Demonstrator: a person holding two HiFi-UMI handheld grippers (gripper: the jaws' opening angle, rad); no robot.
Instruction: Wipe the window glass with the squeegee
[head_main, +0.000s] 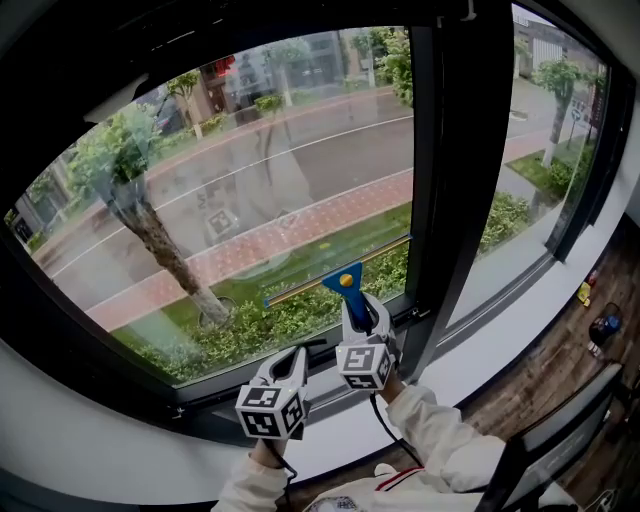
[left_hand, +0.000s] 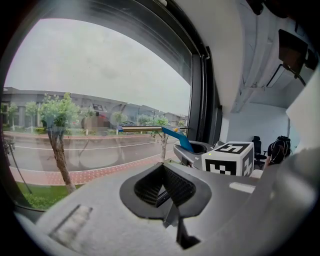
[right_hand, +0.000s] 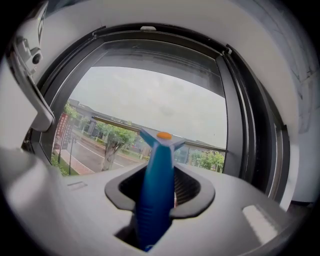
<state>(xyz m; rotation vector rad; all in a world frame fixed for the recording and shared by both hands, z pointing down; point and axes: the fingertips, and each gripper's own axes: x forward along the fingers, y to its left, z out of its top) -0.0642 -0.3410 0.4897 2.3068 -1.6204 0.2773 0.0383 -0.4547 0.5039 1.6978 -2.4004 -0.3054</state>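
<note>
Fingers (right_hand: 189, 186) of right gripper (right_hand: 160, 184) clasp the squeegee (right_hand: 156, 205) handle.

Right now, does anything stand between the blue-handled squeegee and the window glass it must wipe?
Nothing visible does. The blue-handled squeegee, clamped in the right gripper, appears to have its long blade against the large window pane. The left gripper sits lower left, jaws together, off the glass.

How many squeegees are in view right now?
1. The squeegee has its handle clamped in the right gripper, with its blade at the lower part of the big pane. Others may be out of view.
</note>
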